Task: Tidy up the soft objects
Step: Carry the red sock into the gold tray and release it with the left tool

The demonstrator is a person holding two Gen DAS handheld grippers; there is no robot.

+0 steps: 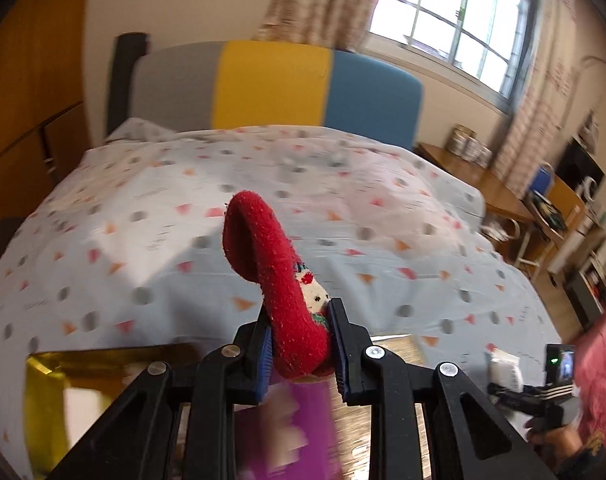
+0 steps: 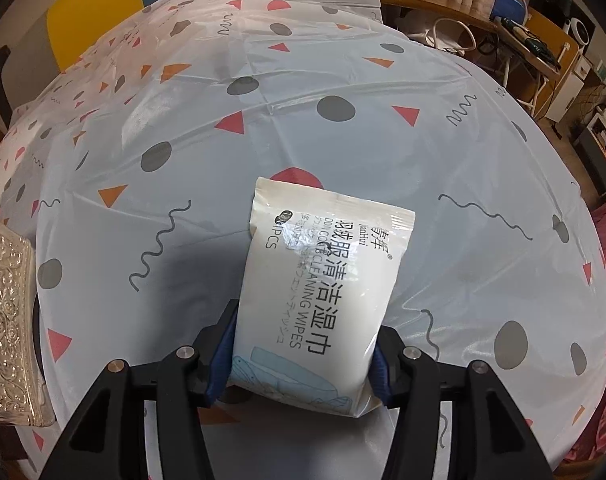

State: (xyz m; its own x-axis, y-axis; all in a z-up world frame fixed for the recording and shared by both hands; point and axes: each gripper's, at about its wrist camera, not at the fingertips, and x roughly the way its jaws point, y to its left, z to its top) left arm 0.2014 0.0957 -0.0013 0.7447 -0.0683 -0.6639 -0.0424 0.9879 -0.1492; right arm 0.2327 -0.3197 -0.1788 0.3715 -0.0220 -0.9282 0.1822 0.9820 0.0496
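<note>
Our left gripper clamped its jaws on a red sock, raised above the bed. Our right gripper's jaws gripped a wet-wipes pack over the bedsheet.

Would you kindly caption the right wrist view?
Right gripper holding a white wipes pack above the patterned bedspread.

Legible print was found on one item only: the white wipes pack seen in the right wrist view. Its face carried large Chinese characters reading 羽绒服清洁湿巾, the English words "CLEANING WIPES", and "PCS" with its preceding number obscured. A small brand line near the top was unreadable. The left wrist view held no readable text.
</note>
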